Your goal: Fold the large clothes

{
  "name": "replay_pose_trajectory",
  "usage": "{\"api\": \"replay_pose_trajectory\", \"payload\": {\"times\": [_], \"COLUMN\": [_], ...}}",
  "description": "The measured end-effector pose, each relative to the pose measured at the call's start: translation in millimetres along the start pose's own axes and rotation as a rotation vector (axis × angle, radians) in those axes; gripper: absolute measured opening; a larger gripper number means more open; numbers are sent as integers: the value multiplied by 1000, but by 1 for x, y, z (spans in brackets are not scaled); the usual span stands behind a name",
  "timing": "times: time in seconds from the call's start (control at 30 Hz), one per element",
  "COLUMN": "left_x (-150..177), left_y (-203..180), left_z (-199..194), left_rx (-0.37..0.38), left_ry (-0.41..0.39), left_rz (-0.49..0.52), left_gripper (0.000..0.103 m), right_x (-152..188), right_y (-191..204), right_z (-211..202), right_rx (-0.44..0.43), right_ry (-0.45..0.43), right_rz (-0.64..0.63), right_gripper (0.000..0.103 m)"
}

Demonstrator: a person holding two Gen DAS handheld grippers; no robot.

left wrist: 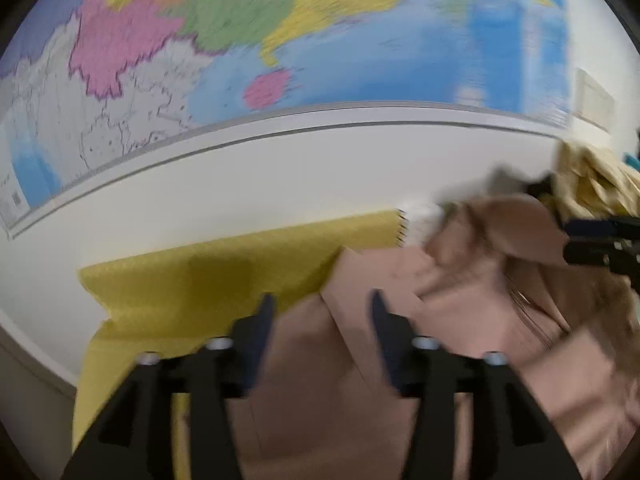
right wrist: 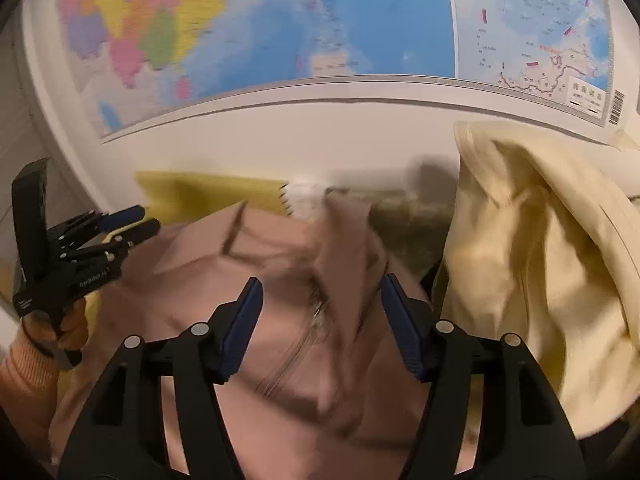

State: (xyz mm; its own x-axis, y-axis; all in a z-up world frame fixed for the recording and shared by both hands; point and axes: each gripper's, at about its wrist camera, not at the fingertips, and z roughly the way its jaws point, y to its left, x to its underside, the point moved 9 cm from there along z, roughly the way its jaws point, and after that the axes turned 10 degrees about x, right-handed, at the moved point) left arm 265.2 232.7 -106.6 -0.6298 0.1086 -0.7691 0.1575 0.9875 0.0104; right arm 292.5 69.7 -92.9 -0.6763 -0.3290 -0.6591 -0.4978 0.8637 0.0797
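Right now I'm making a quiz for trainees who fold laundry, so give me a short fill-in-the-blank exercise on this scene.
1. The garment under both grippers is ____ in colour.
2. The cloth spread under that garment is ____.
3. On the wall behind hangs a coloured ____.
4. The jaws of the right gripper stand ____, with nothing pinched.

Missing words: pink; yellow; map; open

left gripper [left wrist: 322, 312]: fingers spread apart, tilted down, nothing pinched between them
right gripper [right wrist: 320, 296]: same deal, fingers wide, nothing clamped, angled down
left hand [right wrist: 60, 328]: gripping the handle, orange sleeve at the wrist
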Motion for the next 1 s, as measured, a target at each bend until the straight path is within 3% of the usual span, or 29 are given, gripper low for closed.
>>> {"api": "replay_pose_trajectory", "payload": {"times": [0.07,0.1,0.17,0.27,0.53,0.63,0.87,1.0], "left_x": [10,18,34,64,145,167,214,246], "left_y": [-8,-12,-19,-15,10,6,1,-2], "left_z": [-20,-32,-58,-88,-138,-156,-178,-187], "left_rx": [17,18,20,18,28,29,50,104], "left_ry": [-17,-17,-24,-12,30,31,44,86], "left_rz": [44,72,107,103,-84,-118,-224,-303], "left_gripper": [71,77,80,88,89,89,89,93], "right_x": [14,20,40,78,187,218,255,267], "right_y": [7,9,8,-7,-55,-62,-53,-46], "right_z": [-25,-37,-61,-91,-127,-137,-149,-160], "right_rx": [-59,-77,-100,-113,-97,-142,-210,-238], "right_ry": [-5,-6,-9,21,130,147,179,174], "right_rz": [-19,-25,-33,-14,153,242,290,291], "right_gripper": [80,81,86,88,90,91,93,95]}}
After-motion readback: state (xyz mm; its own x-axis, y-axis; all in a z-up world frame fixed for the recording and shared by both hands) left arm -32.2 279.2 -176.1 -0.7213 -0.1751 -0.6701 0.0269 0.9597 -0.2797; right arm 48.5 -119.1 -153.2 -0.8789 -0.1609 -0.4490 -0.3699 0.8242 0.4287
